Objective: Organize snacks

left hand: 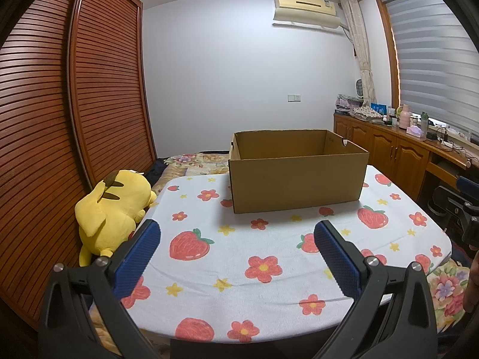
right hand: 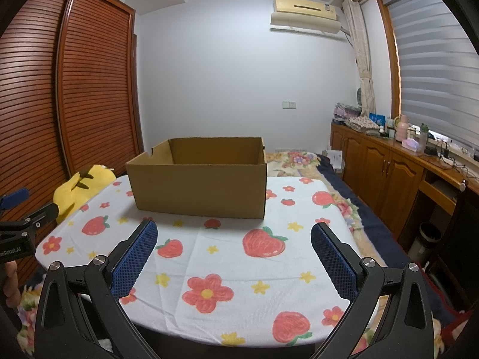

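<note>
Above tablecloth: left tongs, right tongs spread wide, empty, touching nothing.

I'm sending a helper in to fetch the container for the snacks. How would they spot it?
Find the table with the strawberry-and-flower cloth. On its far side stands a plain brown cardboard box, open at the top. It is the only thing on the table; the yellow plush toy lies beside the table.

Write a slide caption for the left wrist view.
Open left gripper above strawberry-print tablecloth, facing an open cardboard box.
</note>
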Action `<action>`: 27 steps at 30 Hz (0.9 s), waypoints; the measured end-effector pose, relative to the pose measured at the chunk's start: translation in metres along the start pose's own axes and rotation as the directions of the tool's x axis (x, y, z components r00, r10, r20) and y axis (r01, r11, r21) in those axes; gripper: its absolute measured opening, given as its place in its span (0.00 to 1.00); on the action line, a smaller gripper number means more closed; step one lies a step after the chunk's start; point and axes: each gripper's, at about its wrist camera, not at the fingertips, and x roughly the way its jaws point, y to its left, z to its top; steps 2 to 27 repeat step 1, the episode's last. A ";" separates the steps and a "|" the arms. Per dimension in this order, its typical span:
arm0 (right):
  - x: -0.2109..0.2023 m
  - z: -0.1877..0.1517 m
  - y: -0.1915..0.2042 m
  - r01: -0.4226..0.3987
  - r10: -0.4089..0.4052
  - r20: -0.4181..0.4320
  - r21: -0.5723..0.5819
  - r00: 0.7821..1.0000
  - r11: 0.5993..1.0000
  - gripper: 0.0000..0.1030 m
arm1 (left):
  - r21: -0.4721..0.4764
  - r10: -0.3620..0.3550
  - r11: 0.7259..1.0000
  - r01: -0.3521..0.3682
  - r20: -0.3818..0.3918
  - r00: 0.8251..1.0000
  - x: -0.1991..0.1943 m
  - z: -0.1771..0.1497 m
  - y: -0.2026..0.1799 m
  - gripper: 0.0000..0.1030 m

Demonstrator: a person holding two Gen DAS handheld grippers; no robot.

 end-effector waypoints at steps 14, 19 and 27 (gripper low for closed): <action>0.000 0.000 0.000 0.000 0.000 -0.001 0.001 1.000 1.000 1.00 | 0.000 0.000 1.000 0.000 0.000 1.000 0.000 0.000 0.000 1.00; 0.000 0.000 0.000 0.000 0.000 -0.001 0.001 1.000 1.000 1.00 | 0.000 0.000 1.000 0.000 0.000 1.000 0.000 0.000 0.000 1.00; 0.000 0.000 0.000 0.000 0.000 -0.001 0.001 1.000 1.000 1.00 | 0.000 0.000 1.000 0.000 0.000 1.000 0.000 0.000 0.000 1.00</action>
